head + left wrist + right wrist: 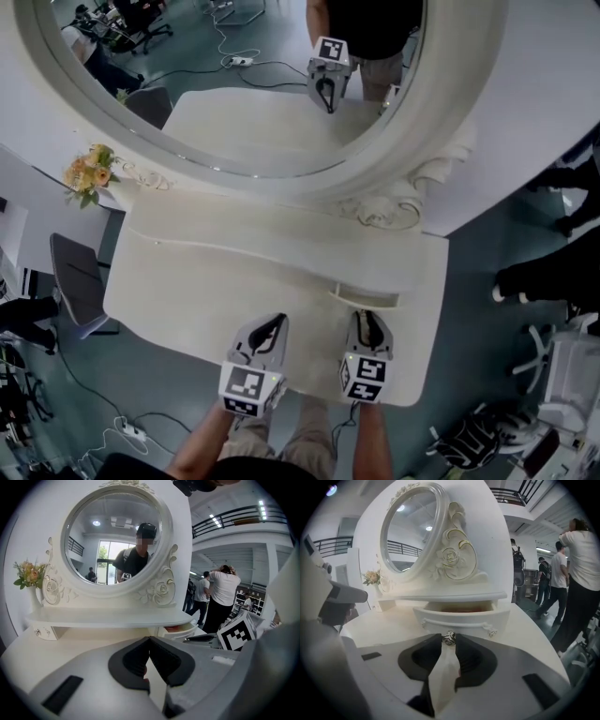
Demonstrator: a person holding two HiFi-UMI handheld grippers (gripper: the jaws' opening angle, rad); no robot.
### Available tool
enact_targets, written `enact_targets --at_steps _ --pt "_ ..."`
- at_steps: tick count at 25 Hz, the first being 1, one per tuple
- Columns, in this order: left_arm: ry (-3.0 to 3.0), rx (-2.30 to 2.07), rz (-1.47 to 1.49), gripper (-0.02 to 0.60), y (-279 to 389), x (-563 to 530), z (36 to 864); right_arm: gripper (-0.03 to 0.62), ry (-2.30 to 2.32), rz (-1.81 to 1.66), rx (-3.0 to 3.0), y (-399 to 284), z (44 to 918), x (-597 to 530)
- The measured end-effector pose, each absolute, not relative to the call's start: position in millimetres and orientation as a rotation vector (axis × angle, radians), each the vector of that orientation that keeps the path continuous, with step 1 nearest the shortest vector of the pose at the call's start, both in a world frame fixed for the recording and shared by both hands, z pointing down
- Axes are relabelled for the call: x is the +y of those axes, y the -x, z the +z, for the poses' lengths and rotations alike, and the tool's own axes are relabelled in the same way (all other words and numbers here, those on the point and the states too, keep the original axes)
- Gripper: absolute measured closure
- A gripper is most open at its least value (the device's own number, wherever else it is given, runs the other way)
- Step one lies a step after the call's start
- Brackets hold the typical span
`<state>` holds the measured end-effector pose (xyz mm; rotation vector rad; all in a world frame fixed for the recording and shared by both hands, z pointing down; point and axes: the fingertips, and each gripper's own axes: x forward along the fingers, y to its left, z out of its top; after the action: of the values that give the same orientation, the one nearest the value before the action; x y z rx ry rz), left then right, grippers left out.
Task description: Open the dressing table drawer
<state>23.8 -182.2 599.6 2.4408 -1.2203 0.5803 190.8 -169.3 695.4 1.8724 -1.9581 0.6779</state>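
While my right tool (367, 321) sits at the front edge of the counter (216, 281), its jaws are pinching the small metal knob (449, 638) on the drawer front. The dark pads (468, 657) press on either side of it, w/ the knob right at the tips. The drawer (461, 617) is partly out: its white front stands fwd of the shelf (450, 596) above, and a reddish lining shows thru the gap at the top. It's on the right side of the dressing table, below the carved rose scrollwork at the mirror's base. In the head view it juts out over the counter just ahead of my right tool.

My left tool (149, 640) is pressed together, tips meeting, nothing held. It hangs over the counter just beside the right tool, on its left, pointing approx the same way and apart from the drawer.

Further out, the oval mirror (412, 531) in its white frame rises behind the shelf; in the head view it reflects one tool's marker cube. A small bunch of yellow-orange flowers (89, 171) stands at the far left end of the shelf. Beyond the table's right side, a few people (576, 573) stand on a grey floor w/ backs turned.
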Motion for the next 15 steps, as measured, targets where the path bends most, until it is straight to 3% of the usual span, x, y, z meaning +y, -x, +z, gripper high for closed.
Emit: enact_targets --at_steps 15 --pt "-2.473 -1.210 0.583 0.578 -22.5 -180.1 593.3 0.503 -1.876 0.693 -1.944 -186.3 696.0 -153.4"
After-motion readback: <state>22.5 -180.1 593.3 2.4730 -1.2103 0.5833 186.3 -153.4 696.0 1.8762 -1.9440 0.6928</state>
